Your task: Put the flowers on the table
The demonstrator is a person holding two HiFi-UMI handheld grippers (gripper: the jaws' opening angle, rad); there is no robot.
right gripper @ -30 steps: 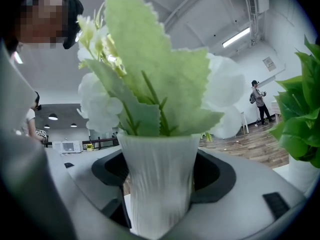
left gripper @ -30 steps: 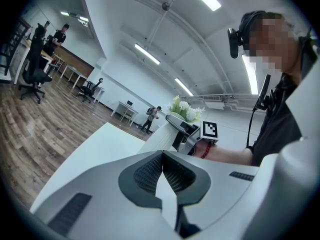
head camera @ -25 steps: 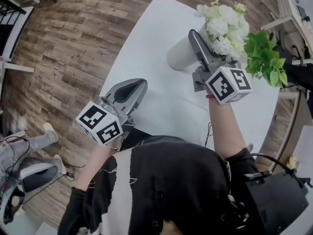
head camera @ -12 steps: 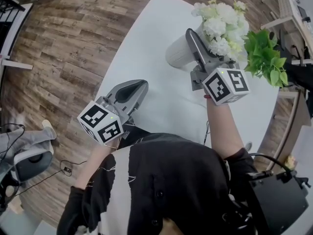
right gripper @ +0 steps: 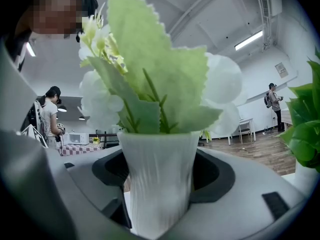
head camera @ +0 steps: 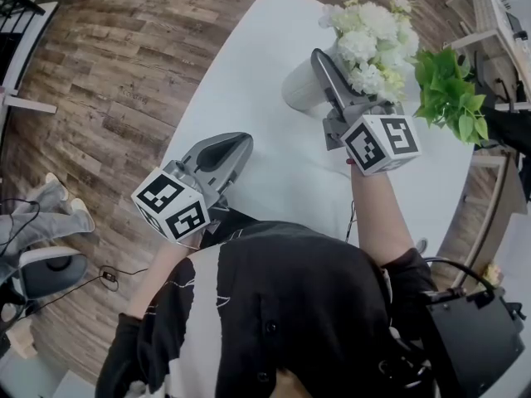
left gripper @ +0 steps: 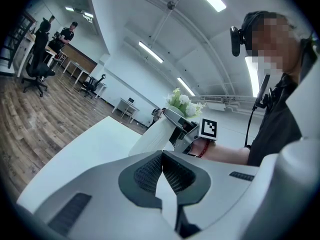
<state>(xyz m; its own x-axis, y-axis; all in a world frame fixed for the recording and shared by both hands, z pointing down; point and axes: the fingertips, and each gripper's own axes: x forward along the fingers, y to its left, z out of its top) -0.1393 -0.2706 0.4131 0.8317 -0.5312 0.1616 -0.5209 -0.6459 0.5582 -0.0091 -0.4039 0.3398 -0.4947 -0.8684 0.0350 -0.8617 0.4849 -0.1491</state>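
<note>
The right hand-held gripper (head camera: 326,71) is pinching a white ribbed vase (head camera: 300,88) by its narrow waist, one jaw on each side of it, as the right gripper view shows with the vase (right gripper: 158,184) filling the gap between the dark pads. White flowers (head camera: 370,33) and pale green leaves stand out of the vase mouth. In the head view the vase leans, mouth toward the bench's right edge, over the far part of the white bench (head camera: 274,168). Whether its base touches the bench cannot be told: the left gripper view hides the bottom of the vase (left gripper: 154,136) behind the other tool.

A leafy green plant (head camera: 452,96) stands just beside the flowers, at the right edge of the bench; its leaves also show at the right of the right gripper view (right gripper: 304,129).

The left hand-held gripper (head camera: 233,148) is at the bench's near left edge, well apart from the vase. Its jaws are pressed together with nothing between them, the ribbed pads meeting in a line in the left gripper view (left gripper: 161,168).

A wooden floor (head camera: 124,73) lies beyond the left edge of the bench.
</note>
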